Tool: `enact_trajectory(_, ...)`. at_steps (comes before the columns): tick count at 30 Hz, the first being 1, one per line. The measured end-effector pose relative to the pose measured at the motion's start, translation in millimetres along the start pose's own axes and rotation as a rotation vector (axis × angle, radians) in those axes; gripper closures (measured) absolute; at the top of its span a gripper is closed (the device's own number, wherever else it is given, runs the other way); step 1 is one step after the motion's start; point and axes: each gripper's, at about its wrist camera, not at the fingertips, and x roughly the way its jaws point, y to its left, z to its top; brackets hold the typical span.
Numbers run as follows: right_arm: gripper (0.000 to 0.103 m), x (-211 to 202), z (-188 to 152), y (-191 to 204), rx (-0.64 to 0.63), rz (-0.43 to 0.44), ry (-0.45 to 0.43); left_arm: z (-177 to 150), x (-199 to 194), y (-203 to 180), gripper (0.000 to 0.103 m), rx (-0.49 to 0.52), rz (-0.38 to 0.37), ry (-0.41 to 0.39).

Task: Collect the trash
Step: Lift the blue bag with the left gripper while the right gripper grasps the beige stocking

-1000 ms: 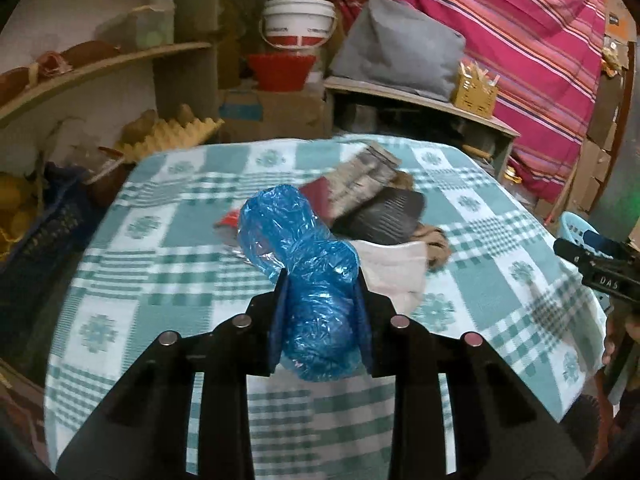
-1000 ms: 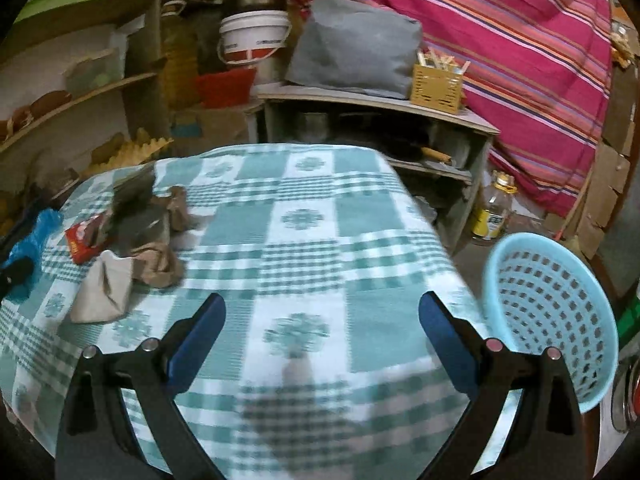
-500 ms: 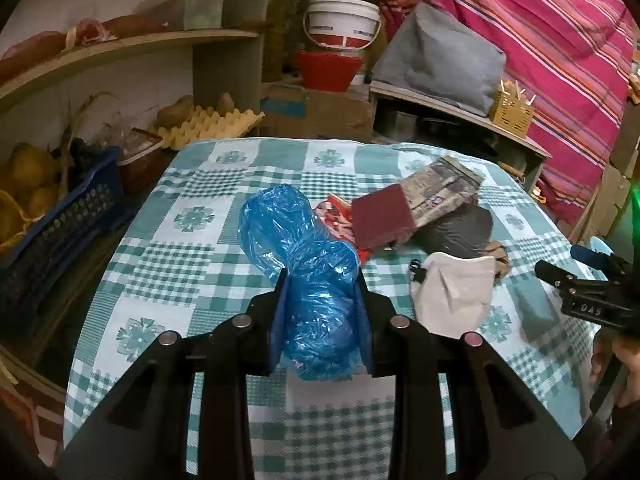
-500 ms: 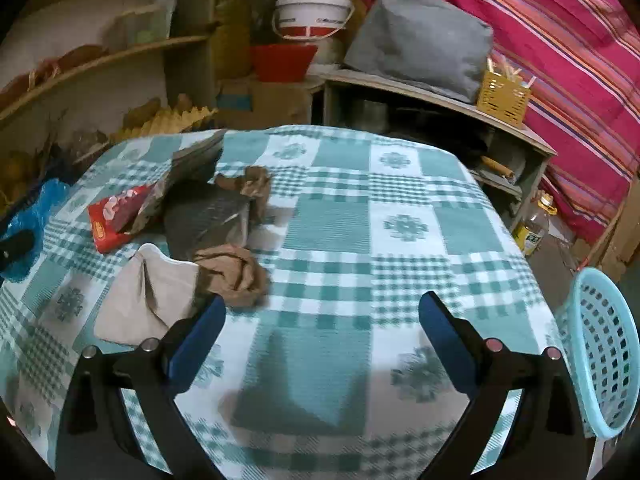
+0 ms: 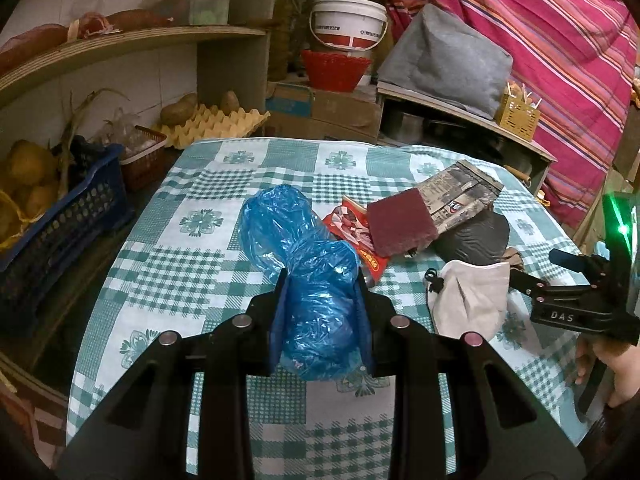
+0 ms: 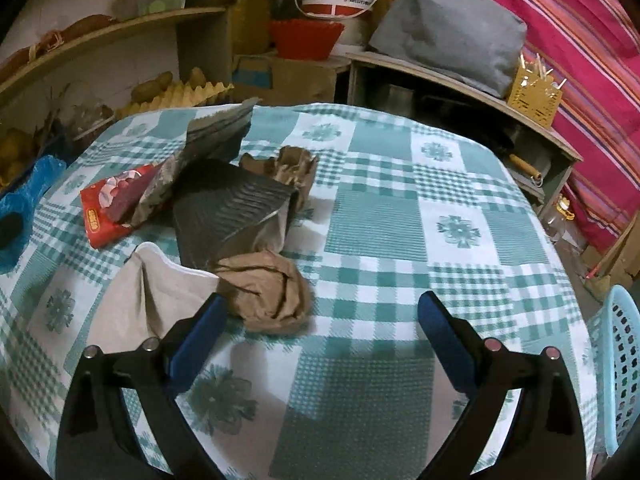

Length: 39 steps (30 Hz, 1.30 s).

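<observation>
My left gripper (image 5: 322,280) is shut on a crumpled blue plastic bag (image 5: 304,264) and holds it above the checked tablecloth (image 5: 200,256). A trash pile lies to its right: a red snack wrapper (image 5: 354,228), a maroon pad (image 5: 400,226), a printed packet (image 5: 460,196), a black bag (image 5: 476,236) and a white mask (image 5: 468,298). My right gripper (image 6: 320,312) is open above the table, with crumpled brown paper (image 6: 268,294) just beyond its left finger (image 6: 200,332). The black bag (image 6: 228,212), white mask (image 6: 148,292) and red wrapper (image 6: 108,204) lie further left.
A light blue trash basket (image 6: 618,368) stands off the table's right edge. A dark blue crate (image 5: 52,216) with fruit and an egg tray (image 5: 212,124) sit left of the table. Shelves, a white bucket (image 5: 348,22) and a grey cushion (image 5: 444,60) are behind.
Both grippers have swung left along the table. The trash pile now sits closer to my right gripper, and the basket has slid to the right edge. The blue bag stays gripped.
</observation>
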Motion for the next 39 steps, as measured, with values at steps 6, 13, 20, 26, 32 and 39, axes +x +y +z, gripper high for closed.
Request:
enact_trajectory(6,0.037,12,1,5,-0.004,0.068,0.035,1,1,0,0.075,0.005,0.001,-0.001)
enact_trajectory(13,0.059,3,-4,-1,0.003,0.112,0.027,1,-1,-8,0.075,0.017,0.002,-0.005)
enact_trajectory(20,0.059,-37,-13,-45,0.047,0.073,-0.022,3,-13,-34,0.075,0.046,-0.027,-0.022)
enact_trajectory(26,0.059,-72,-23,-94,0.098,0.030,-0.065,7,-22,-73,0.075,0.094,-0.065,-0.036)
enact_trajectory(32,0.059,-100,-37,-142,0.150,-0.015,-0.099,10,-25,-121,0.075,0.134,-0.117,-0.040)
enact_trajectory(39,0.059,-125,-61,-196,0.209,-0.073,-0.123,8,-26,-189,0.075,0.210,-0.185,-0.038)
